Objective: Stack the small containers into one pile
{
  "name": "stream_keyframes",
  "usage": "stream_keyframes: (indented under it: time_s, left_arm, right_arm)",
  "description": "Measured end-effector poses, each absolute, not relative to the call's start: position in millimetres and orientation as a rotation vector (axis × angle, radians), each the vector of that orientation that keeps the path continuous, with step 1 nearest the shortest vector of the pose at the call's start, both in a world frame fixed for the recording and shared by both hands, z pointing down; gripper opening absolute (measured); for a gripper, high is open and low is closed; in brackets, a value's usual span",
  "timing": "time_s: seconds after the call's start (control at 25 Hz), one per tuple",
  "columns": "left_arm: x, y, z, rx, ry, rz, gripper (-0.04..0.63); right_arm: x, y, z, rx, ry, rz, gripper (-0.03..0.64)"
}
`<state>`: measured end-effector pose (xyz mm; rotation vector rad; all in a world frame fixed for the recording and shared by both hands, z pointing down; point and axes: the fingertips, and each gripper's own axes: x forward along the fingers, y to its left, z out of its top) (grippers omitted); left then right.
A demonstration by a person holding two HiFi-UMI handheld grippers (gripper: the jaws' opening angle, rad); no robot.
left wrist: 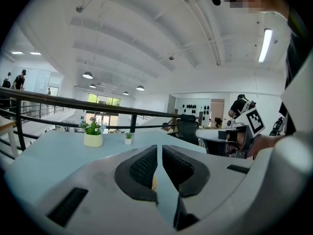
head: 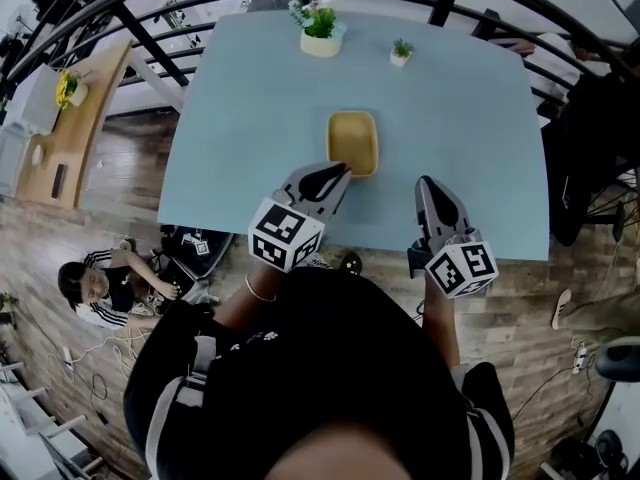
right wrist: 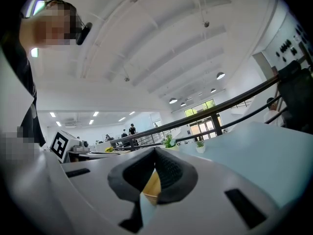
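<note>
One tan, shallow container (head: 352,140) sits alone near the middle of the light blue table (head: 250,98); whether it is a single piece or several nested I cannot tell. My left gripper (head: 340,171) hovers at the container's near left corner, jaws shut with nothing between them. My right gripper (head: 424,183) hangs to the right of the container, apart from it, also shut and empty. In the left gripper view only a tan sliver of the container (left wrist: 154,182) shows below the left gripper (left wrist: 159,148). In the right gripper view the container (right wrist: 152,185) peeks under the right gripper (right wrist: 155,151).
A potted plant in a cream pot (head: 320,28) and a smaller one (head: 401,52) stand at the table's far edge. A dark railing (head: 150,43) curves round behind the table. A seated person (head: 90,286) and cables are on the wooden floor at left.
</note>
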<state>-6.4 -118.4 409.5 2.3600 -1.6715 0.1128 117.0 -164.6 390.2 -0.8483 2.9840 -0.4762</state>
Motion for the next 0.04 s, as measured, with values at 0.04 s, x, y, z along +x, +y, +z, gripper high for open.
stream_keyframes:
  time_s: [0.04]
  left_arm:
    - [-4.3,-118.4,410.2,2.359,-1.67,0.114,0.04]
  right_arm:
    - [119.2,-164.8,390.4,-0.849,2.982,-0.477,0.0]
